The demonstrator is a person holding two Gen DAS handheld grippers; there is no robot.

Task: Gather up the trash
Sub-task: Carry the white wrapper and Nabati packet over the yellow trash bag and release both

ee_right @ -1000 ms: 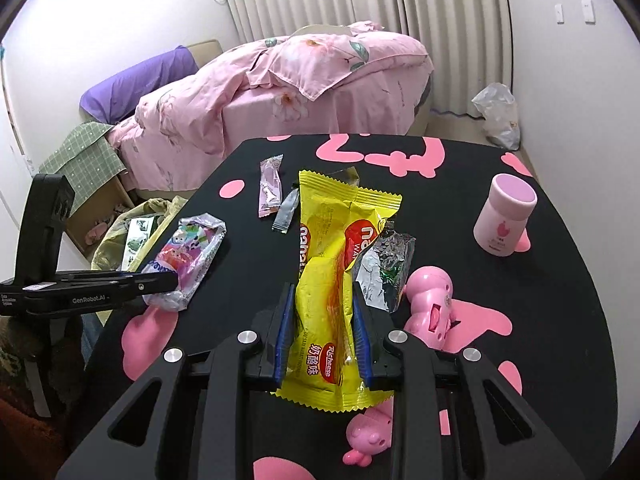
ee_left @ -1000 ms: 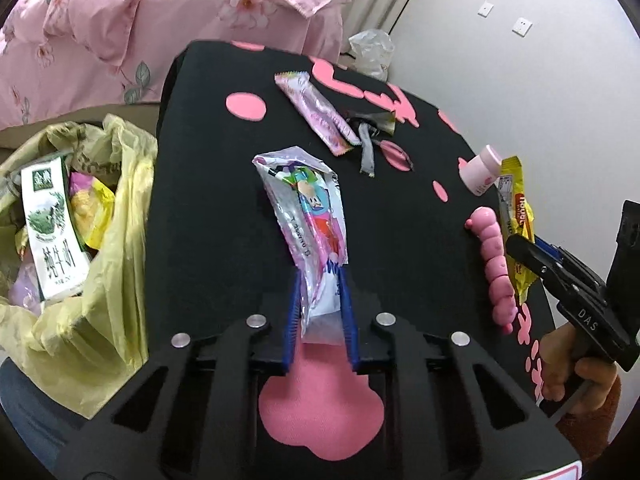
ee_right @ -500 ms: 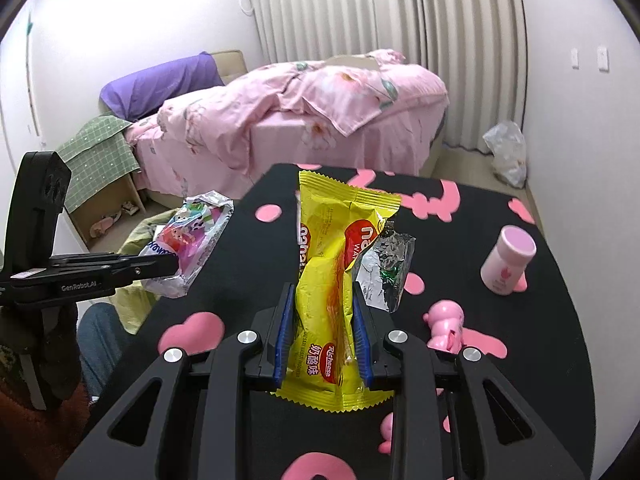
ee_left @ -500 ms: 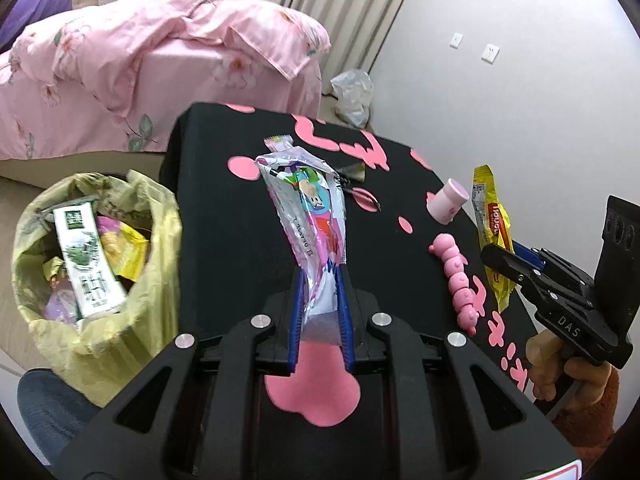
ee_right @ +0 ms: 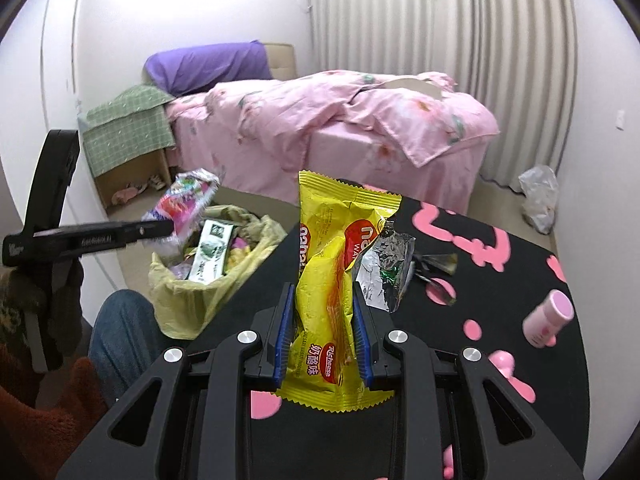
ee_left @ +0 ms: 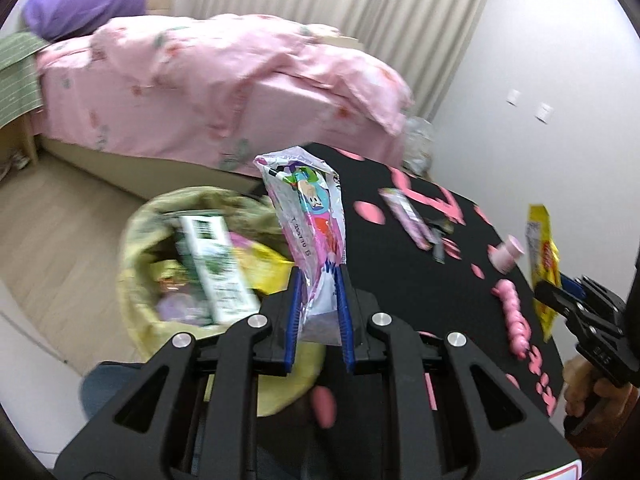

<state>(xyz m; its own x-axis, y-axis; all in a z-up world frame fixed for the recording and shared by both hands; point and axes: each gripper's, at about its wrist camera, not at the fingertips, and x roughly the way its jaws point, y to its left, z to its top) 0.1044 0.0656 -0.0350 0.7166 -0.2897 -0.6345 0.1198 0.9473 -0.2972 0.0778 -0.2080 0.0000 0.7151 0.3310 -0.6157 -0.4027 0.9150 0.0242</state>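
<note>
My left gripper (ee_left: 318, 280) is shut on a pink cartoon snack wrapper (ee_left: 308, 216) and holds it in the air beside the yellow trash bag (ee_left: 148, 216). The bag (ee_right: 180, 292) stands on the floor left of the black table and holds a green-and-white carton (ee_left: 216, 268) and other wrappers. My right gripper (ee_right: 322, 300) is shut on a yellow Richeese wafer wrapper (ee_right: 332, 276) with torn silver foil (ee_right: 384, 268), held above the table. In the right wrist view the left gripper (ee_right: 168, 228) and its wrapper (ee_right: 184, 200) hang above the bag.
The black table with pink shapes (ee_left: 400, 264) still carries a purple wrapper (ee_left: 408, 216), a dark wrapper (ee_right: 436, 264), a pink bottle (ee_right: 548, 320) and a pink toy (ee_left: 514, 320). A pink bed (ee_right: 340, 128) stands behind. A knee in jeans (ee_right: 120, 332) is beside the bag.
Both grippers have lifted their wrappers off the table and swung left. The left gripper has moved from over the table to over the trash bag.
</note>
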